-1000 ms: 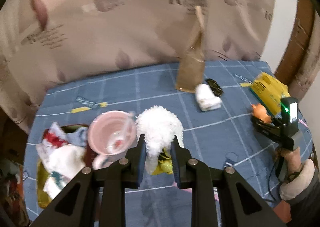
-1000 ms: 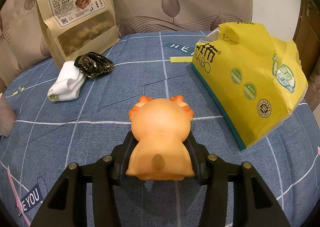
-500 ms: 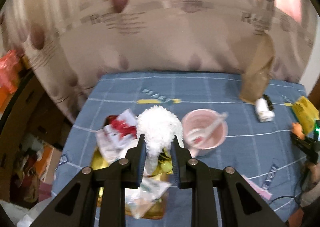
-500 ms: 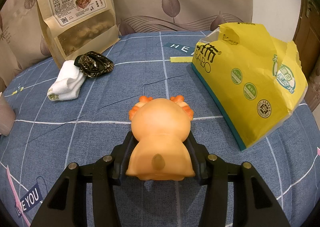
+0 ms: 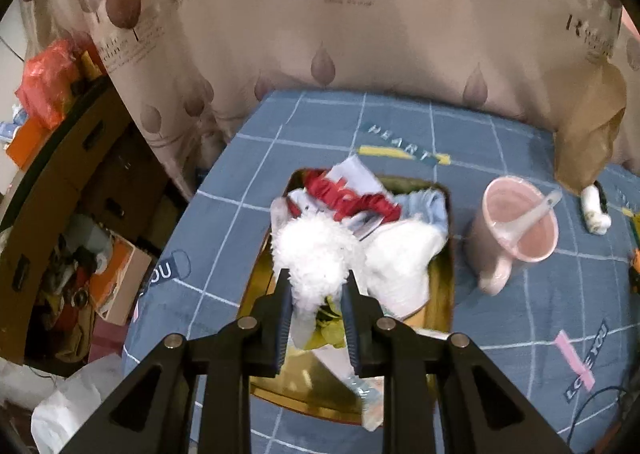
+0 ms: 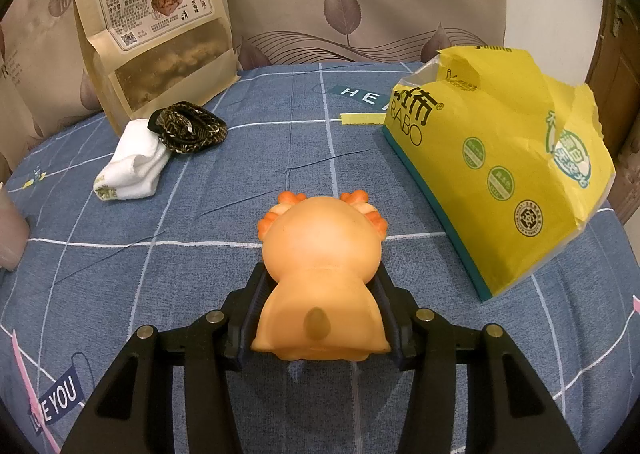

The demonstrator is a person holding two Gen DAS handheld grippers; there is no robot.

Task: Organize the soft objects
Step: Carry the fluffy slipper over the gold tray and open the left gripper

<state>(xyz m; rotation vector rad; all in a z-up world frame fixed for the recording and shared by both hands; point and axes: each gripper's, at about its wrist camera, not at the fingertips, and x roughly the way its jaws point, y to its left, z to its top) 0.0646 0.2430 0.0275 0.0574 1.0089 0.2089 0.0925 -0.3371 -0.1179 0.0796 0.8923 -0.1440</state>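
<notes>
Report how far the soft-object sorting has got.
Done: several cloth items already lie in the gold tray. In hand: left tongs grip a white fluffy toy above the tray; right tongs grip an orange toy. Left: white sock and dark patterned bundle on the table.

Pink mug [image 5: 516, 230] with spoon [image 5: 534, 214], yellow tissue pack [image 6: 500, 174], snack pouch [image 6: 156, 30]

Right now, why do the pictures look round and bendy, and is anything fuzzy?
Left wrist view: fisheye lens bends the blue cloth's grid, corners go black, the brown pouch looks smeared. Right wrist view: same bending, but the orange toy and yellow bag are sharp.
</notes>
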